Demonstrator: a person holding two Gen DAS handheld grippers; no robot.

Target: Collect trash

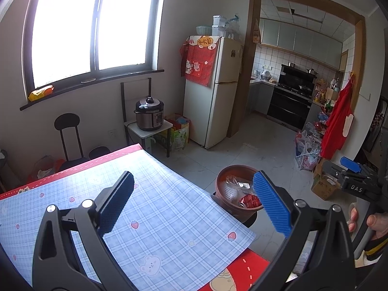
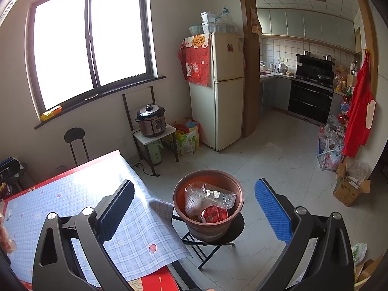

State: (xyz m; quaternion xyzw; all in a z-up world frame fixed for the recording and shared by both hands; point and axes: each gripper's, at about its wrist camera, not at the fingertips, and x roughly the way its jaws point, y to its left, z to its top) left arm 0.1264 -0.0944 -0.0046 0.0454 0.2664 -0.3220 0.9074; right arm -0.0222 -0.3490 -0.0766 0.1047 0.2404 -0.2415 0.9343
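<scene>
We see both grippers, left [image 1: 194,203] and right [image 2: 194,208], spread apart, empty; trash [image 2: 211,203] sits in brown bin [image 2: 181,208] beside table [image 1: 157,194], probably light crinkly wrappers, pinch a loose edge

Left wrist view: bin [image 1: 232,194] partly hidden behind blue finger pad [image 1: 271,206] & tablecloth [image 1: 145,213] edge. Bin contents unclear, prob. wrappers.

A pale blue plaid tablecloth with pink strawberries [image 1: 150,208] is seen over a red table mat [image 1: 72,167]. Red and clear wrappers [image 2: 214,214] are held in a brown round plastic pot [image 2: 208,230].
</scene>
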